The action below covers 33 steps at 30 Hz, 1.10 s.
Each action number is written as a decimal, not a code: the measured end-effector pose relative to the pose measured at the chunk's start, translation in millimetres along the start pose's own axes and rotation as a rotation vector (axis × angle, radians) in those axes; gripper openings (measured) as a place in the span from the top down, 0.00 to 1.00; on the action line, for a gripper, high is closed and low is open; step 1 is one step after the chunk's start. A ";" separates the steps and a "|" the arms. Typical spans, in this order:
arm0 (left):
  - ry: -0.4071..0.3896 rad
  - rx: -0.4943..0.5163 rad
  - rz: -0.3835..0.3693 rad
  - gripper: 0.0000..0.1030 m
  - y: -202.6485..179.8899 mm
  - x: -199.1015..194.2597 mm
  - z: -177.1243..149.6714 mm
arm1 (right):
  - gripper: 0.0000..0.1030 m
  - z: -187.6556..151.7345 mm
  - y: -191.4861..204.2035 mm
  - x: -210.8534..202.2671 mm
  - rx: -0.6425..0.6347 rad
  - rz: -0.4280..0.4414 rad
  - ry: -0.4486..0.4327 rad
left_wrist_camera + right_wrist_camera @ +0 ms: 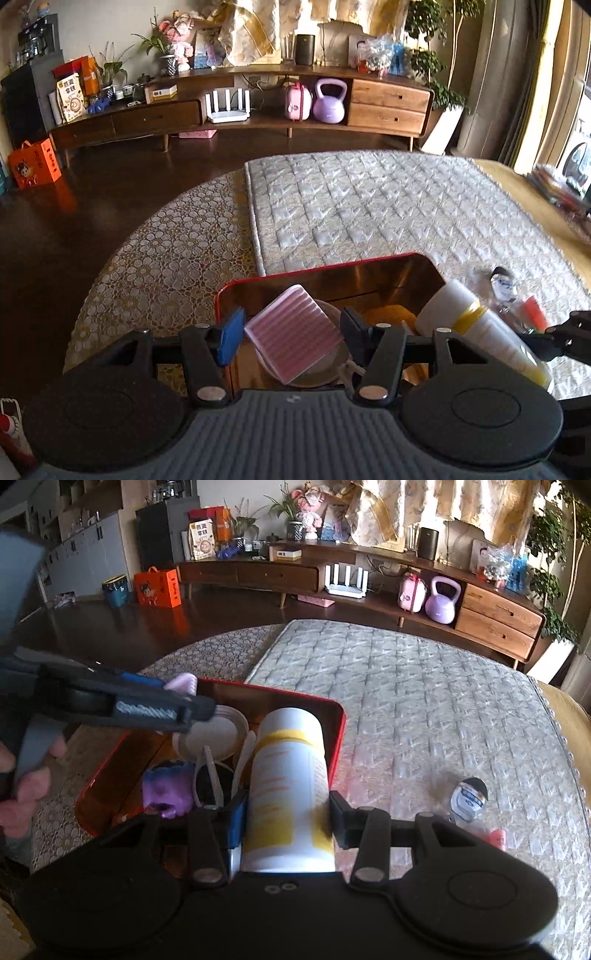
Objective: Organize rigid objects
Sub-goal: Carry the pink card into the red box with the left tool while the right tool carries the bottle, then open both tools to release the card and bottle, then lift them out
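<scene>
your left gripper [291, 334] clamped on the pink ribbed box [293, 334], right gripper [286, 818] squeezing the white-and-yellow bottle [288, 790], both over the red tin [338, 731]

Tin [338, 716] on mat [424, 701] (vial [468, 796] beside)

My left wrist camera is looking forward and down along its fingers, very near the red-rimmed metal tray [369, 261]. My right wrist camera is looking from the tray's [341, 716] right side, equally near. Both are sharing the tray, the quilted grey mat [369, 206] [424, 701] and the long wooden sideboard [236, 110] [369, 568] far behind.
</scene>
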<state>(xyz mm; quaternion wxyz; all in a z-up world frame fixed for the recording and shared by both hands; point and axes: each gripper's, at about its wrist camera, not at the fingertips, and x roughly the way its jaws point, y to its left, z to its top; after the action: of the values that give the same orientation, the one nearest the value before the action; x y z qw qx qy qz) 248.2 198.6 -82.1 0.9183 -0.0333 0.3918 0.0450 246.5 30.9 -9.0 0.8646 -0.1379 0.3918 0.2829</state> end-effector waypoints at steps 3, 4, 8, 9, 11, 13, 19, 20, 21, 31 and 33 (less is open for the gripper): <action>0.015 0.023 -0.003 0.45 -3.1 9.3 -0.6 | 0.57 1.0 0.1 1.1 0.006 -0.001 0.000; 0.019 0.029 -0.003 0.45 -4.5 11.9 -0.8 | 0.57 1.4 -0.2 1.1 0.011 0.002 0.001; 0.043 0.038 0.001 0.45 -7.9 21.3 -0.9 | 0.56 0.1 0.8 0.6 0.012 0.002 0.002; 0.049 0.036 0.000 0.45 -8.1 23.3 -0.9 | 0.56 -0.4 0.8 -0.2 0.013 0.002 0.002; 0.059 0.035 -0.002 0.45 -8.3 26.7 -1.9 | 0.55 -1.7 0.8 -1.4 0.017 0.004 0.002; 0.072 0.030 -0.004 0.45 -7.9 29.9 -3.6 | 0.54 -2.9 0.4 -2.7 0.022 0.009 0.004; 0.098 0.009 -0.012 0.45 -5.9 35.4 -9.4 | 0.47 -6.8 0.5 -6.7 0.032 0.019 0.005; 0.098 0.007 -0.013 0.45 -5.8 35.1 -9.4 | 0.47 -7.1 0.7 -7.6 0.030 0.018 0.003; 0.100 0.002 -0.013 0.45 -5.6 35.0 -9.7 | 0.47 -7.3 0.4 -8.9 0.032 0.019 0.000; 0.079 -0.049 -0.025 0.43 0.5 21.9 -9.9 | 0.42 -10.2 -7.4 -21.9 0.078 0.042 -0.014; 0.072 -0.053 -0.027 0.41 1.0 16.8 -10.6 | 0.42 -11.3 -8.7 -25.7 0.089 0.048 -0.017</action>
<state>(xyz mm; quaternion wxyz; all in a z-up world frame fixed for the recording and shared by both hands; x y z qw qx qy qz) 252.1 199.5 -101.6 0.9029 -0.0645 0.4230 0.0418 231.2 8.9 3.3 0.8660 -0.0875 0.3999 0.2872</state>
